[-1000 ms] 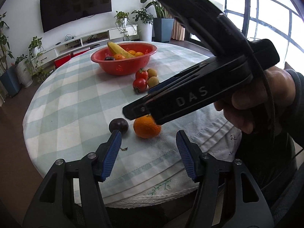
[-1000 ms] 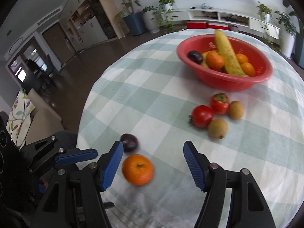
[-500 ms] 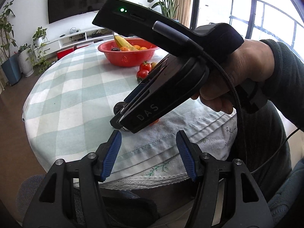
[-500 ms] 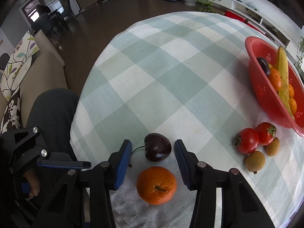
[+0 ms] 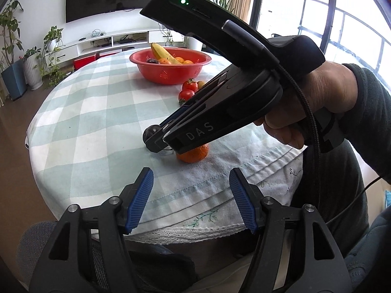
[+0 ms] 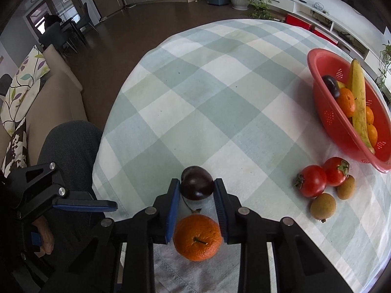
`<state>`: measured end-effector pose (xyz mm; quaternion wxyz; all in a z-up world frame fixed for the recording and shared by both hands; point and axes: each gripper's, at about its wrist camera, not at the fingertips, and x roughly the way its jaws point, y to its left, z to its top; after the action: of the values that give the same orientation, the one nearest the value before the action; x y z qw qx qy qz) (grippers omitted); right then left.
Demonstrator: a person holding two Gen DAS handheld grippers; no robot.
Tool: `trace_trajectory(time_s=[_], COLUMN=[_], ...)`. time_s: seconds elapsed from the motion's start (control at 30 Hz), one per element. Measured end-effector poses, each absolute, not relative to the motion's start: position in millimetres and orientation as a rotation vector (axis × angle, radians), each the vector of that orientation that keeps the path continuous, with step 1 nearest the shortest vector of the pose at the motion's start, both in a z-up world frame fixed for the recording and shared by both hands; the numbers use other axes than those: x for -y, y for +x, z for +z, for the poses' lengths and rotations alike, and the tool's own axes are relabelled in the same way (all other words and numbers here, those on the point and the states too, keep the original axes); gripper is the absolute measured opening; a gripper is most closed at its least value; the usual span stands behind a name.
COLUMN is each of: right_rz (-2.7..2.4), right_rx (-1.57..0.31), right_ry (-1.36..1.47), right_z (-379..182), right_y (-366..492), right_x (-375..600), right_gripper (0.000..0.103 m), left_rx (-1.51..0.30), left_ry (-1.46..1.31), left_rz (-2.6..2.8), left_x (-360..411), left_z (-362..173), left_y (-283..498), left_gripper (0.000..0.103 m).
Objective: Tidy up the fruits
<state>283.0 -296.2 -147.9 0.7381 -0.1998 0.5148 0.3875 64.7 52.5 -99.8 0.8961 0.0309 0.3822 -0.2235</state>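
A dark plum (image 6: pixel 196 183) rests on the checked tablecloth near the table's front edge, and my right gripper (image 6: pixel 196 182) is shut on it, both blue pads pressing its sides. An orange (image 6: pixel 198 240) lies just behind the plum, under the gripper body. In the left wrist view the right gripper (image 5: pixel 156 138) slants down over the plum (image 5: pixel 149 131) and the orange (image 5: pixel 195 155). My left gripper (image 5: pixel 191 173) hovers at the table's near edge, its jaws opening with nothing between them.
A red bowl (image 6: pixel 317 102) at the far right holds a banana, oranges and a plum. Two tomatoes (image 6: pixel 311 180) and two kiwis (image 6: pixel 322 206) lie beside it. A person's knee (image 6: pixel 68 141) is at the table's left edge.
My right gripper moved from over the orange to the plum, tipped down, and closed its jaws on it. The left gripper's jaws widened a little.
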Motion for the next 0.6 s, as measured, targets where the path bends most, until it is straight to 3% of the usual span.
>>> trace_trajectory(time_s=[0.27,0.37,0.53,0.6], right_rz=[0.79,0.714,0.646,0.637], right_rx=[-1.042,-1.022,-1.025,-1.03], right_ry=[-0.169,-0.061,0.025,0.038], right_z=[-113.5,-108.0,-113.7,-118.0], right_y=[301.7,309.2,306.5,303.1], right_x=[350.0,387.3,427.3,434.5], right_gripper=[0.03,0.03,0.03,0.03], left_rx=[-0.771,-0.852,-0.948,-0.945], left_ry=[0.048,0.133,0.205,0.188], left_rz=[-0.493,-0.567,-0.558,-0.548], left_x=[-46.7,-25.0,-4.7,-4.8], left_z=[-84.8,-92.7,-116.4,-117.7], left_y=[82.9,104.3,132.3,138.5], left_gripper=[0.069,0.08,0.08,0.074])
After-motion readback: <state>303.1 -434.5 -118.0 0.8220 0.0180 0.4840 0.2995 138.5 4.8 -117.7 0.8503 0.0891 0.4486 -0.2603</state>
